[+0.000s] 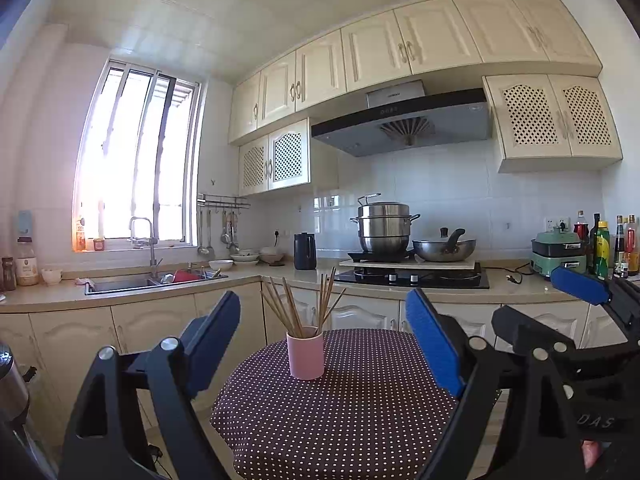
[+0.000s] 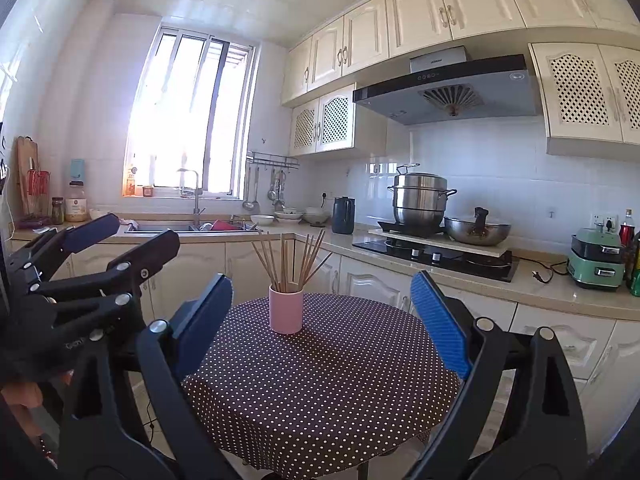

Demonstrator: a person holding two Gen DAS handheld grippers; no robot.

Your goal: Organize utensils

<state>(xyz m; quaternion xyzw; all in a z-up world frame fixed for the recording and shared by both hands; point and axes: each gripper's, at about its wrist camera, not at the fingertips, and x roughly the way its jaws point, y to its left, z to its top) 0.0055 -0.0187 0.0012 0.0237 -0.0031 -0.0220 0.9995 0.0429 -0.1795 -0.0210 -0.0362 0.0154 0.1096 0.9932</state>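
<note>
Jaws first: my left gripper (image 1: 324,344) stands with its jaws wide apart and nothing between the pads, level and short of the pink cup (image 1: 305,353). My right gripper (image 2: 340,316) also has its jaws spread wide and empty, its blue pads on either side of the same cup in the right wrist view, well short of it. In the left wrist view the right gripper shows to the right of the cup, and in the right wrist view the left one shows to the left of it, so the two sit side by side facing the cup.

Beneath and before both is a round desk (image 1: 360,412) under a dark cloth with white dots. The pink cup stands upright on the cloth toward its far edge, roughly central. Wooden chopsticks (image 1: 304,300) stand in the cup, fanned out, their ends leaning left and right above the rim.

Beyond the cup runs a cream counter with cabinets below. Behind and left of the cup is a sink (image 1: 156,280) with a tall faucet under a bright window; dishes lie in it. Ladles hang from a wall rail right of the window. Behind and right of the cup sits a dark kettle (image 1: 305,251), then a stove (image 1: 412,276) carrying a stacked steel steamer pot (image 1: 384,226) and a wok (image 1: 444,249) beside it. Farther right stand a green appliance (image 1: 558,250) and several bottles. A range hood hangs above the stove.
</note>
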